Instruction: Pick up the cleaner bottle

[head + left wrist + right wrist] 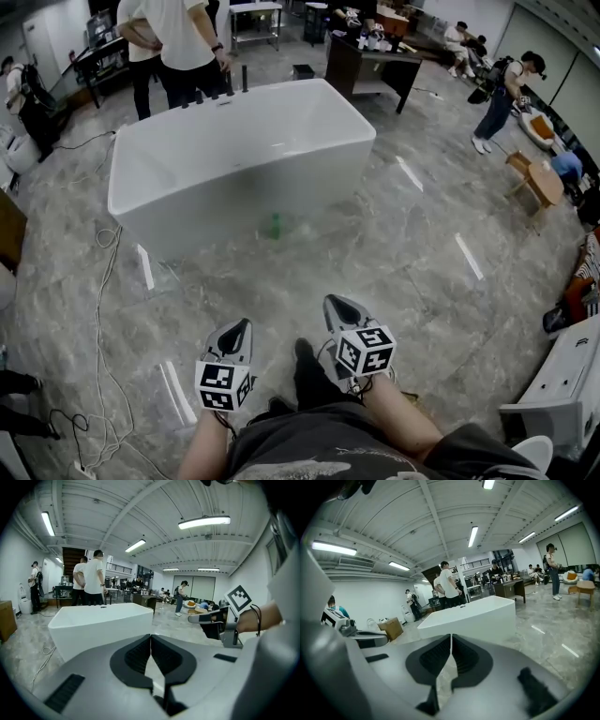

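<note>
A small green bottle [274, 225], blurry at this distance, stands on the floor against the near side of a white bathtub [169, 183]. Both grippers are held low in front of me, well short of it. My left gripper [239, 325] is shut and empty, its dark pads meeting [151, 637]. My right gripper [335, 302] is also shut with nothing in it [451, 637]. Each gripper view looks over the shut jaws toward the bathtub [101, 625] [473, 616]. The bottle does not show in either of them. The right gripper [201, 618] appears at the right of the left gripper view.
Two people [173, 42] stand just behind the tub. Cables [103, 281] trail over the grey marble floor at the left. A dark desk [370, 61] is at the back, a wooden stool [544, 183] at the right, and white furniture [562, 389] at the lower right.
</note>
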Tool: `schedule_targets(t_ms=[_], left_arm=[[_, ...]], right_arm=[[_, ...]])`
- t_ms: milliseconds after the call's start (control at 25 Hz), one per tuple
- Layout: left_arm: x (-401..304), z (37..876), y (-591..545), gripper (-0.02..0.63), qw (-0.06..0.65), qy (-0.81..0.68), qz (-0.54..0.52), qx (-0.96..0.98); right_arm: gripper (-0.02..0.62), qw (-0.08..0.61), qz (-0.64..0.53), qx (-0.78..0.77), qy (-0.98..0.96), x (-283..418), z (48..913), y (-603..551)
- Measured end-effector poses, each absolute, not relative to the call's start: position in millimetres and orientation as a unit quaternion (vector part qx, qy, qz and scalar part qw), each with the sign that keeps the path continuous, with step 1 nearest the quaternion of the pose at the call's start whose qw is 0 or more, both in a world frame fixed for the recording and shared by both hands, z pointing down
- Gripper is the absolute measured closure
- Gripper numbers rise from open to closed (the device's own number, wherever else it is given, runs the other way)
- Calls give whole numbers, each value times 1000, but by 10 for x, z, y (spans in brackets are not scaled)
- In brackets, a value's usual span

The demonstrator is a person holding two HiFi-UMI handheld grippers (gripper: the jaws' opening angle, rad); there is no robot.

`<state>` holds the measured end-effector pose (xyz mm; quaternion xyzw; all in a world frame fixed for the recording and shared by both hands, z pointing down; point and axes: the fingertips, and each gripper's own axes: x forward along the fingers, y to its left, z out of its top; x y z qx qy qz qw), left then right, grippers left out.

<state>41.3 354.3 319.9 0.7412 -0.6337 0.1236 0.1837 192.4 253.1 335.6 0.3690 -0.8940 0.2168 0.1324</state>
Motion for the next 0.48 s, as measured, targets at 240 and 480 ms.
schedule_targets(t_ms=[240,480], left_arm=[[419,3354,2718,591,192,-614,146,751],[257,3345,1878,591,191,-630,138,740]], right_arm=[[569,132,248,382,-881,1978,3617,1690],[569,137,257,385,-876,2077,3694,954]])
